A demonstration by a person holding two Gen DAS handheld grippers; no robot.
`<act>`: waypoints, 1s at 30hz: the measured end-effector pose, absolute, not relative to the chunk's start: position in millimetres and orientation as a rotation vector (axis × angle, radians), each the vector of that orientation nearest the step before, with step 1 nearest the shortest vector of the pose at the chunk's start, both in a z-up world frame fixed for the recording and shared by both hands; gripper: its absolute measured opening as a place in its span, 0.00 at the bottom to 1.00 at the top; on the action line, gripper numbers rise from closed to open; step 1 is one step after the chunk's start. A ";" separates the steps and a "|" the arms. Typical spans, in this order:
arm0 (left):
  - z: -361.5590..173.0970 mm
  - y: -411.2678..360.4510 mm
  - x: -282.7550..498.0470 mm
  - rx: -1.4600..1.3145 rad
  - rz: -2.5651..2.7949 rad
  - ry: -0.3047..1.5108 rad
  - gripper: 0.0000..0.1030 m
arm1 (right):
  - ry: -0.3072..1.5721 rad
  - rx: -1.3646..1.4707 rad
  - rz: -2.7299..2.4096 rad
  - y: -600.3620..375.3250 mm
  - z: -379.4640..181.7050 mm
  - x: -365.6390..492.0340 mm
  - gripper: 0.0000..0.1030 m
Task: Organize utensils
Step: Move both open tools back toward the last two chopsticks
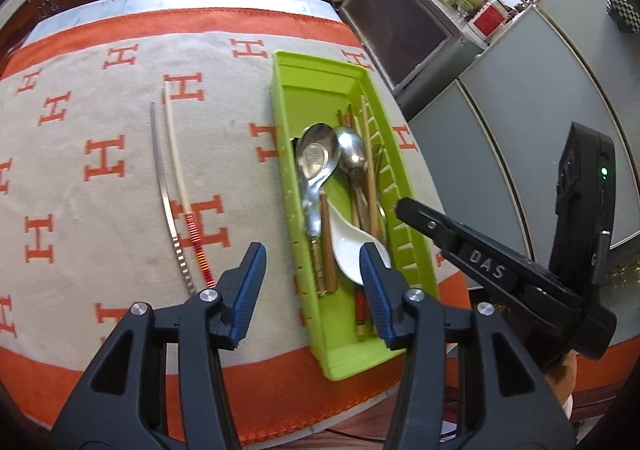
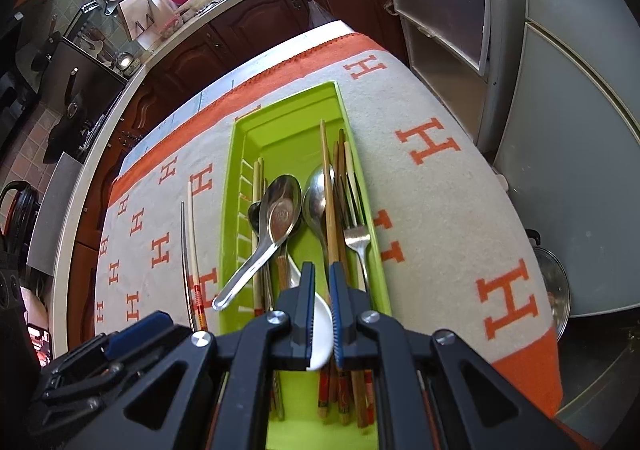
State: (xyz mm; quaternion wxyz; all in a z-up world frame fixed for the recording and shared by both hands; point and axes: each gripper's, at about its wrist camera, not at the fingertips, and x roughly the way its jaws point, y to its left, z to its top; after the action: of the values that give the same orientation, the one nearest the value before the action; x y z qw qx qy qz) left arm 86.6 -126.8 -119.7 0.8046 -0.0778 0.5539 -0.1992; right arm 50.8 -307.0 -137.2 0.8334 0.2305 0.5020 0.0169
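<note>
A lime-green tray lies on the cloth and holds metal spoons, a white ceramic spoon, a fork and several wooden chopsticks. To the tray's left, a steel chopstick and a white chopstick with a red-striped end lie side by side on the cloth. My left gripper is open and empty, straddling the tray's near left wall. My right gripper hovers over the tray's near end, jaws almost together, with nothing seen between them.
An orange-and-cream cloth with H marks covers the table. Grey cabinets stand close on the right. Dark wooden kitchen cupboards run along the far side. A lidded pot sits low beyond the table's right edge.
</note>
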 end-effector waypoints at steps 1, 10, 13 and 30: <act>-117.3 -122.4 84.2 -0.163 -0.416 1.181 0.44 | 1.062 0.488 0.035 -306.1 -135.6 47.8 0.07; -112.0 -76.7 54.3 -0.131 -0.335 1.153 0.44 | 1.064 0.451 0.050 -281.7 -123.5 17.7 0.08; -113.8 -62.0 45.7 -0.133 -0.320 1.157 0.44 | 1.065 0.436 0.060 -270.7 -119.6 11.4 0.08; -110.7 -12.6 30.2 -0.185 -0.247 1.140 0.44 | 1.062 0.359 0.126 -223.9 -101.0 0.0 0.08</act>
State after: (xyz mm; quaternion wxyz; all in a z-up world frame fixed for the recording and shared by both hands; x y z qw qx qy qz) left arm 30.2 -12.6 -110.7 0.8306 -0.0872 0.5375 -0.1166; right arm 0.0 -223.9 -101.0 0.8452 0.1702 0.5031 0.0598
